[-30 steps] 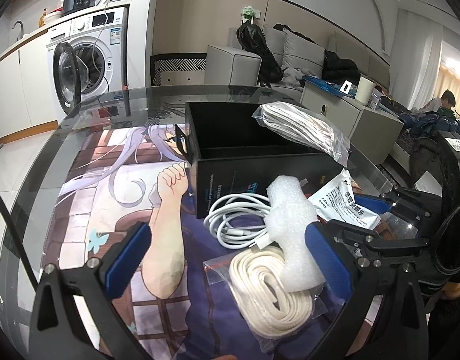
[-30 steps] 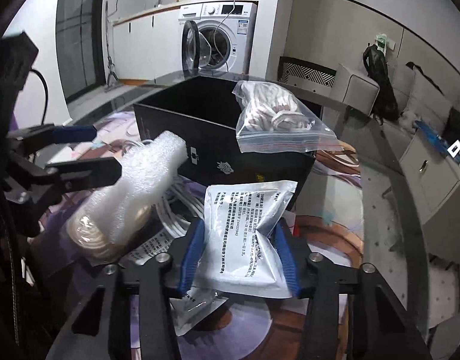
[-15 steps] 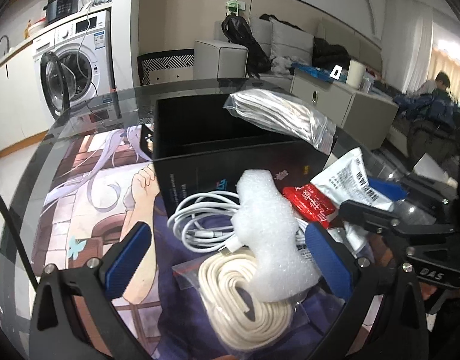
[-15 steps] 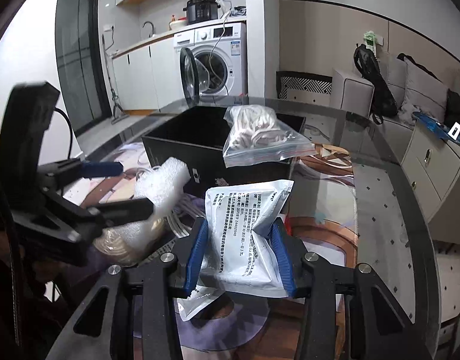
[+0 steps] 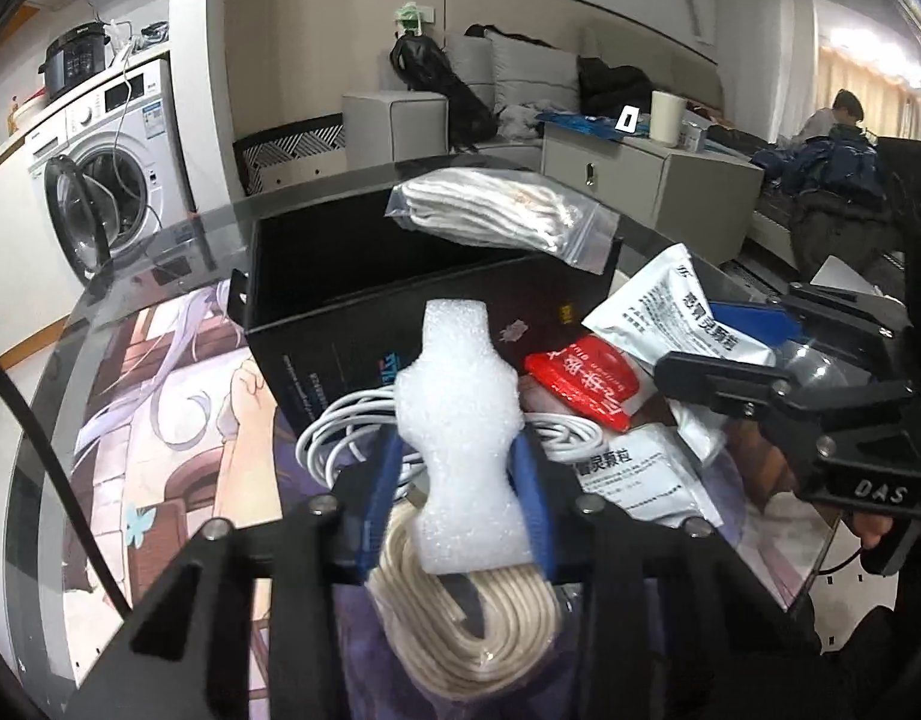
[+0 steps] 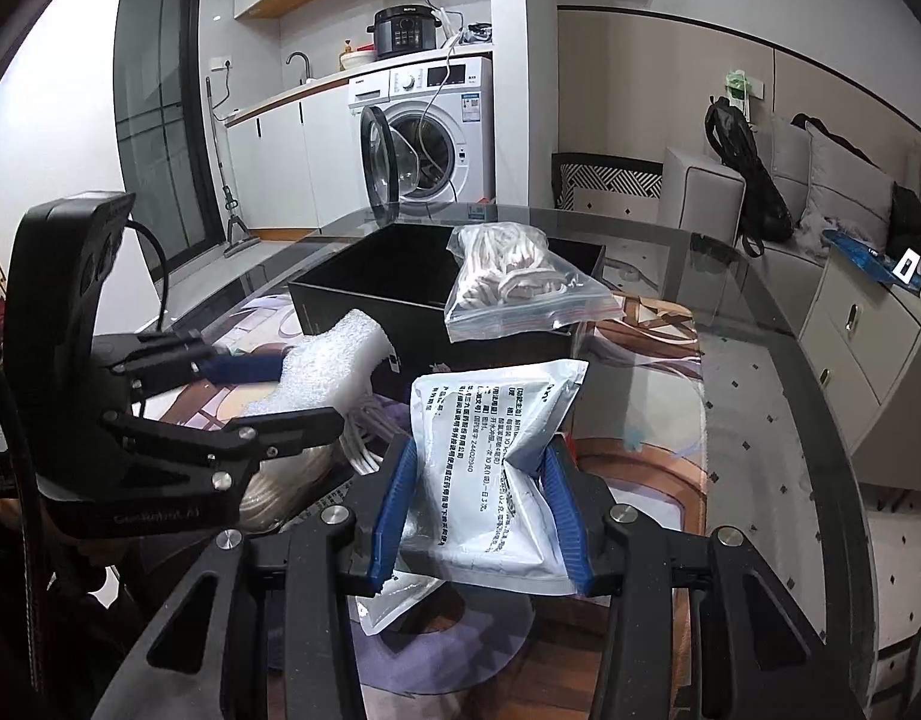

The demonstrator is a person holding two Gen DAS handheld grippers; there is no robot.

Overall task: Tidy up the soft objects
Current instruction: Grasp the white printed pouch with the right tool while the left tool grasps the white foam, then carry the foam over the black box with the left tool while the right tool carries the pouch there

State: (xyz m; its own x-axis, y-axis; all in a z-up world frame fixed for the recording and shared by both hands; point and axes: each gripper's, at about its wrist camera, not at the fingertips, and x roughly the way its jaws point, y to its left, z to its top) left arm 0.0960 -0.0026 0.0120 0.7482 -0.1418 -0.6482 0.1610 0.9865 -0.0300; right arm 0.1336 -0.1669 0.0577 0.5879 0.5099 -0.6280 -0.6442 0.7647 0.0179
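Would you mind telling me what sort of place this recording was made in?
Most likely a small home with an open kitchen and living area: a washing machine under a kitchen counter, a cushioned sofa along the wall, and a glass table in between.

Round glass desk (image 6: 760,372), printed anime picture (image 5: 160,420) showing under top. On it: open black box (image 5: 352,300) toward far side; white cable coil (image 5: 352,438) against box's near wall; bagged cream cord coil (image 5: 472,618) nearest; red packet (image 5: 586,378) and white printed packet (image 5: 634,468) beside cable. Zip bag of cord (image 6: 514,282) rests on box rim.
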